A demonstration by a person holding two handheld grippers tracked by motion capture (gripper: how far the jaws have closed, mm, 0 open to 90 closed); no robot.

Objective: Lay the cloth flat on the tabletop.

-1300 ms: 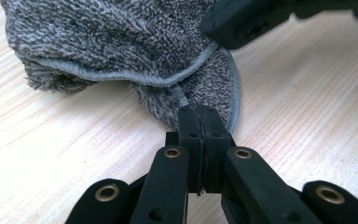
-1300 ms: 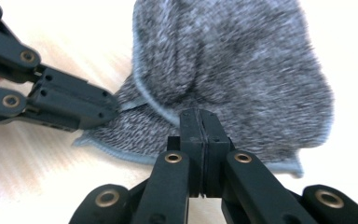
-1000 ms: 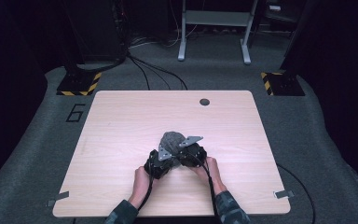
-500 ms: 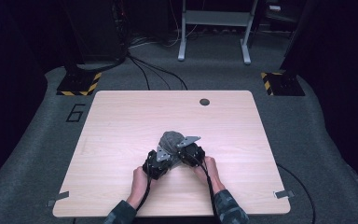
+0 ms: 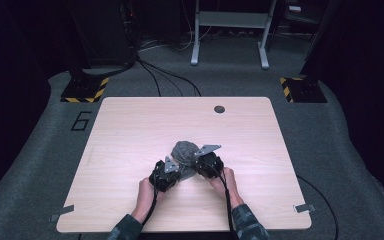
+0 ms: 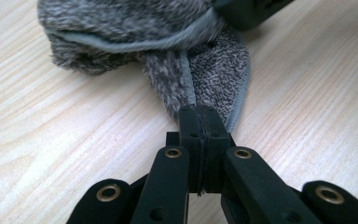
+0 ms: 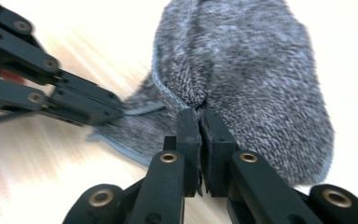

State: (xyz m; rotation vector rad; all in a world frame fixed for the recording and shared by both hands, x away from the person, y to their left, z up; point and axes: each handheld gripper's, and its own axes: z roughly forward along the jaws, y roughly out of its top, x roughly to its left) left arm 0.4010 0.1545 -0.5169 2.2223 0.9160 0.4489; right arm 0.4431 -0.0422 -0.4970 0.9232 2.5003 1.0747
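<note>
A crumpled grey terry cloth [image 5: 184,150] lies on the light wooden table [image 5: 130,130], a little in front of its middle. My left gripper [image 5: 180,174] comes at it from the near left and is shut on a thin corner flap of the cloth [image 6: 214,79], its jaws [image 6: 198,112] pressed together over the hemmed edge. My right gripper [image 5: 196,161] is at the near right and is shut on a fold at the rim of the bunched cloth [image 7: 251,70], jaws [image 7: 199,114] closed. In the right gripper view the left gripper [image 7: 116,108] holds the flap close by.
A dark round hole [image 5: 219,109] sits near the table's far edge. Metal clips [image 5: 304,208] mark the front corners. Beyond the table are yellow-black striped bases [image 5: 85,92], cables and a metal frame [image 5: 230,35] on grey carpet.
</note>
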